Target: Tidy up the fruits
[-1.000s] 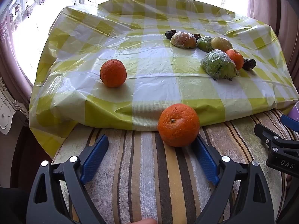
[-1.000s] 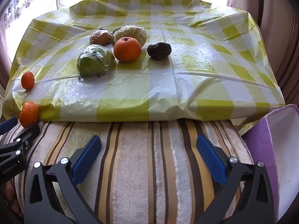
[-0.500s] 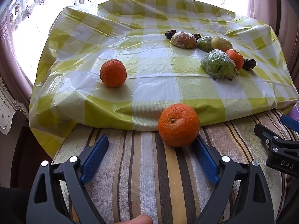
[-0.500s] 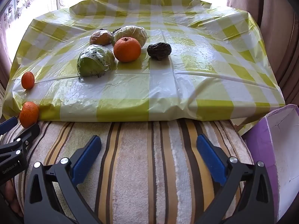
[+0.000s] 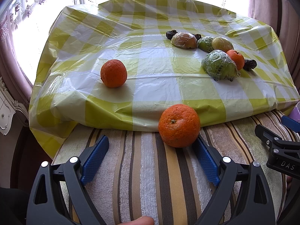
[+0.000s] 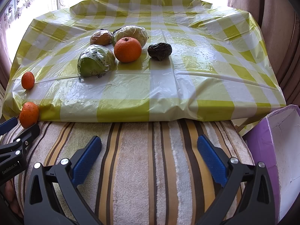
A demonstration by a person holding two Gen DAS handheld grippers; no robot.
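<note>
Left gripper: the left gripper (image 5: 151, 152) has its blue-padded fingers spread wide over the brown-and-cream striped towel (image 5: 150, 178), gripping nothing.
Nearest fruit: a big bumpy orange (image 5: 179, 125) sits on the towel right against the folded edge of the yellow-and-white checked plastic sheet (image 5: 150, 78). It's just at the tip of the inner finger, not between the two.
Right gripper: the right gripper (image 6: 149, 152) is also splayed open and empty, well back from everything.
Rest of the fruit: a second round orange (image 5: 113, 73) sits alone on the sheet. The far cluster has a green fruit in cling film (image 6: 95, 61), a smaller orange (image 6: 127, 49), a dark wrinkled dried fruit (image 6: 159, 51) and more wrapped ones behind.
Box: a purple cardboard box with a white inside (image 6: 277, 146) on the right, probably where things go.
Risk 1: closing off-centre would likely just nudge the near orange, and it's round, so it could roll off the towel.
Risk 2: the sheet looks slick and wrinkly, so fruit on it may skid.
Risk 3: film-wrapped fruit might slip in the pads.
</note>
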